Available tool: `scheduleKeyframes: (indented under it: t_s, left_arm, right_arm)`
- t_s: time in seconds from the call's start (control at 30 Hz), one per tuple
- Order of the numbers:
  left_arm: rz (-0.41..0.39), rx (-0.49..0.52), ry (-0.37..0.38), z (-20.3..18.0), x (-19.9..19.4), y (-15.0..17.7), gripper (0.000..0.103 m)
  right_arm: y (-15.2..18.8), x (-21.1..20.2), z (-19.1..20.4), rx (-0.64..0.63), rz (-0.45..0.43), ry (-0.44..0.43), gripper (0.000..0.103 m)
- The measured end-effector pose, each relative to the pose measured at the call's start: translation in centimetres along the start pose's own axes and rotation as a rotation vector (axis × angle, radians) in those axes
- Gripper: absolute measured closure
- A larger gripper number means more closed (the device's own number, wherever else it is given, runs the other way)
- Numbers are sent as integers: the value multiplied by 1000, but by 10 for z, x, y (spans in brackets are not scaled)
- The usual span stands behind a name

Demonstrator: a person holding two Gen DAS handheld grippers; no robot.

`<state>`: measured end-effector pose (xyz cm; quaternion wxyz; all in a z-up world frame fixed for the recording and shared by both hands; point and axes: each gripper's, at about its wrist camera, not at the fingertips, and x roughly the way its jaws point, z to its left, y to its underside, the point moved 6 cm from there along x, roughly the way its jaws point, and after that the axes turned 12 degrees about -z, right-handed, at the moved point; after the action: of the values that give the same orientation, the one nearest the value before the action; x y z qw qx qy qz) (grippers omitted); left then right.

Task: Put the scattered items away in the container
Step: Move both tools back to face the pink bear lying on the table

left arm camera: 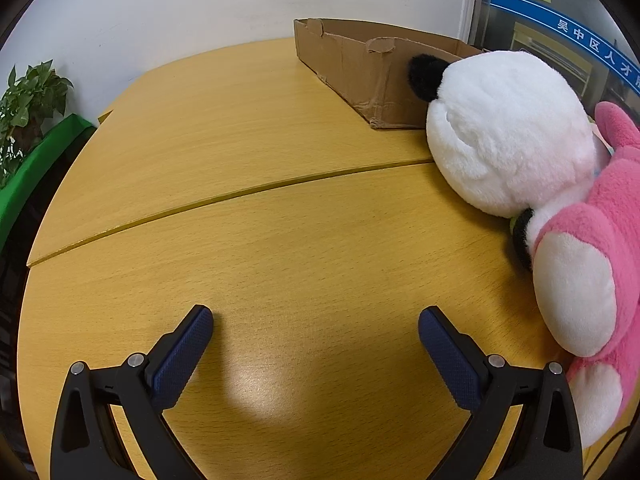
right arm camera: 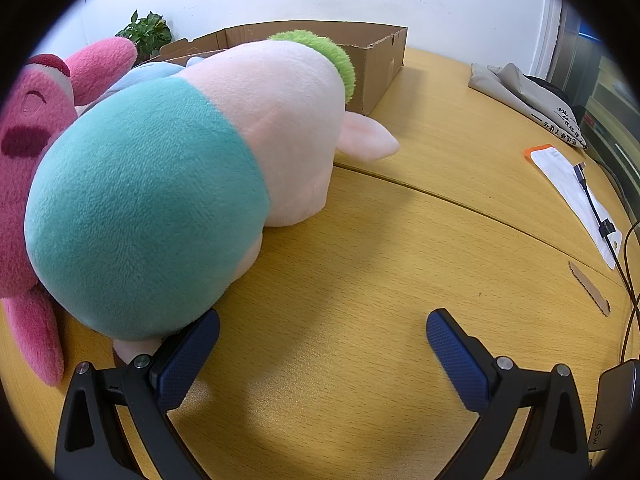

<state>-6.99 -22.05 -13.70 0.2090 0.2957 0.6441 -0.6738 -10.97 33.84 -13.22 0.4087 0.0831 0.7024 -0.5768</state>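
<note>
wooden table, cardboard box interior hidden, pink plush cropped

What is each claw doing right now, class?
Left claw: open, holding nothing.
Right claw: open, holding nothing, beside the pig plush.

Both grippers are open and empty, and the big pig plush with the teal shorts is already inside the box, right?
Not quite. The pig plush is not in the box; the right wrist view shows it lying on the table in front of the box. The rest holds: the left gripper and right gripper are both open and empty.
</note>
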Motion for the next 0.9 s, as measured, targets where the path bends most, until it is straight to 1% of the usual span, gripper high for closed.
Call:
scheduleKeyframes:
  t_s: [0.4,0.47,0.53,0.63,0.67,0.73,0.77,0.8,0.83,0.87,0.9]
  left_arm:
    - [1,-4,-5,-1,-1,0,0]
    - [1,-23,-25,0,-4,1,0]
    - [9,-50,-59,1,-10,6,0]
    - [29,-103,-112,-4,-23,16,0]
    - [24,-127,-128,-9,-32,20,0]
    - [-44,-160,-153,-23,-59,22,0]
    - [-87,-168,-178,-30,-75,20,0]
    - [-132,-174,-220,-37,-94,17,0]
    - [-180,-179,-269,-46,-116,13,0]
    - [-224,-183,-300,-55,-136,7,0]
    - [-268,-188,-310,-64,-156,0,0]
  right_arm:
    - [-2,1,-1,10,2,12,0]
    - [-2,1,-1,13,3,15,0]
    - [0,0,-1,27,4,37,0]
    - [17,-19,-2,94,39,115,1]
    - [25,-29,-1,108,52,129,1]
    - [42,-56,3,116,49,181,1]
    - [48,-71,5,120,31,211,1]
    - [51,-87,8,129,9,229,1]
    - [52,-108,14,145,-25,244,1]
    - [50,-126,20,160,-64,246,1]
    - [45,-141,27,176,-107,239,0]
